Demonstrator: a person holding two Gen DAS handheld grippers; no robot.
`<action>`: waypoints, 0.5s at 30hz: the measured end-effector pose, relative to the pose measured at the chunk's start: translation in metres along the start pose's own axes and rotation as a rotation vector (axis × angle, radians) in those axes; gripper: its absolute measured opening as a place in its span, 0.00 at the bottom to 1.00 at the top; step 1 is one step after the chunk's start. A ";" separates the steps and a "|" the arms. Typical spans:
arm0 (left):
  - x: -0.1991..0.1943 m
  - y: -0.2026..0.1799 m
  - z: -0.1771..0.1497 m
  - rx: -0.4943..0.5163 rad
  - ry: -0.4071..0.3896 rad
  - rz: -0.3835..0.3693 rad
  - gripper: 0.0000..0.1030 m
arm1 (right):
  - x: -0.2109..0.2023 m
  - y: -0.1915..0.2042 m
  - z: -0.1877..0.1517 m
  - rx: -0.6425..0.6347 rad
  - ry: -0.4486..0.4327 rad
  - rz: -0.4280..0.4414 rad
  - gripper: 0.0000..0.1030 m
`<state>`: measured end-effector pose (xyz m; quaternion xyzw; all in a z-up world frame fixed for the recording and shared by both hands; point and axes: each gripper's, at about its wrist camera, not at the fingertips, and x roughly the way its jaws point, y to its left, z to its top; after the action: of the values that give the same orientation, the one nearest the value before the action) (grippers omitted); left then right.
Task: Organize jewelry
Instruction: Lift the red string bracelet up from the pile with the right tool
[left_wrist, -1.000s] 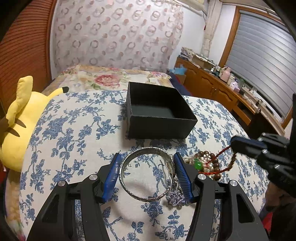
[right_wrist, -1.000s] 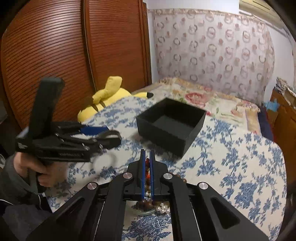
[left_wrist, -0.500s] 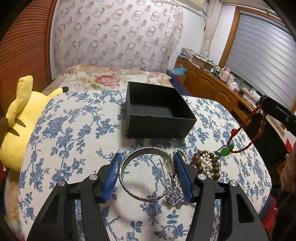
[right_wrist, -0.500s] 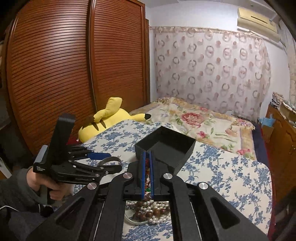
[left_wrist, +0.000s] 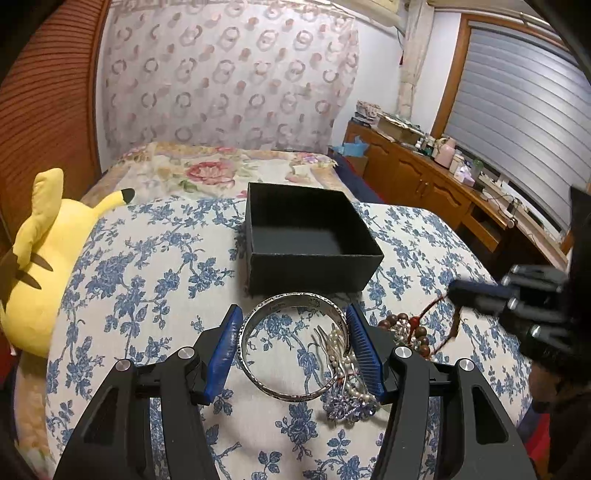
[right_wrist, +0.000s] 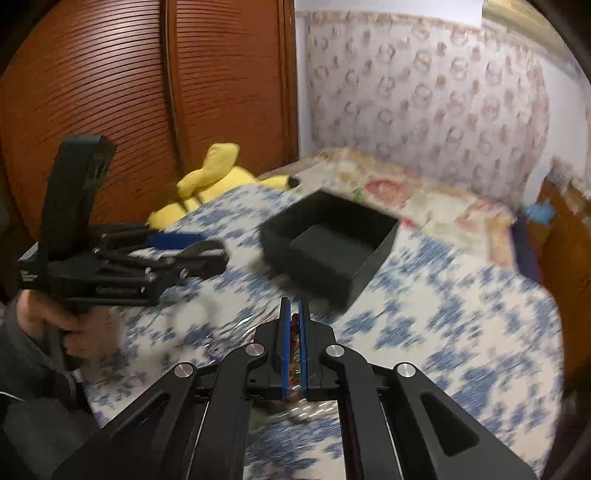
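My left gripper (left_wrist: 293, 345) stands with its jaws spread wide, the blue pads on either side of a silver bangle (left_wrist: 293, 345) that lies flat on the cloth; I cannot tell whether the pads touch it. The bangle is a broad polished band with engraved marks along its rim, too small to read. Against its right inner edge lies a hair comb (left_wrist: 341, 363) with pearls and a cluster of pale violet stones. Just to the right is a heap of brown wooden beads (left_wrist: 406, 328), and from it a red beaded string (left_wrist: 430, 306) rises to my right gripper (left_wrist: 476, 290), whose jaws are clenched on it. In the right wrist view, red beads show in the narrow slit between those pads (right_wrist: 283, 343).

An open black box (left_wrist: 314, 273), square and dark inside, stands just behind the bangle, with nothing visible in it.

Everything rests on a desk (left_wrist: 147, 288) covered in white cloth printed with blue flowers. A yellow plush toy (left_wrist: 40, 266) leans at its left edge. Beyond is a bed (left_wrist: 207, 171) with a floral spread, a curtain (left_wrist: 229, 77) patterned with pinkish rings, a slatted wooden wardrobe (right_wrist: 147, 92), and on the right a wooden cabinet (left_wrist: 424, 177) crowded with small things under a window blind (left_wrist: 524, 122).

On the side of the left gripper, seen from the right wrist, there is white lettering, too blurred to read.
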<state>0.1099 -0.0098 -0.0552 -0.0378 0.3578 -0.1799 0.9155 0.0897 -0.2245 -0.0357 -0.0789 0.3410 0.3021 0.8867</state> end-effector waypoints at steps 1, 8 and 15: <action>0.001 0.001 -0.001 -0.002 0.002 0.000 0.54 | -0.001 0.004 0.000 -0.006 -0.008 0.009 0.05; 0.002 0.005 -0.001 -0.013 0.004 0.011 0.54 | -0.039 0.005 0.017 0.028 -0.136 0.109 0.05; 0.003 0.006 -0.002 -0.012 0.007 0.011 0.54 | 0.001 -0.027 -0.010 0.051 0.050 -0.095 0.05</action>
<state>0.1124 -0.0050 -0.0593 -0.0405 0.3624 -0.1728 0.9150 0.1003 -0.2494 -0.0457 -0.0799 0.3664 0.2488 0.8930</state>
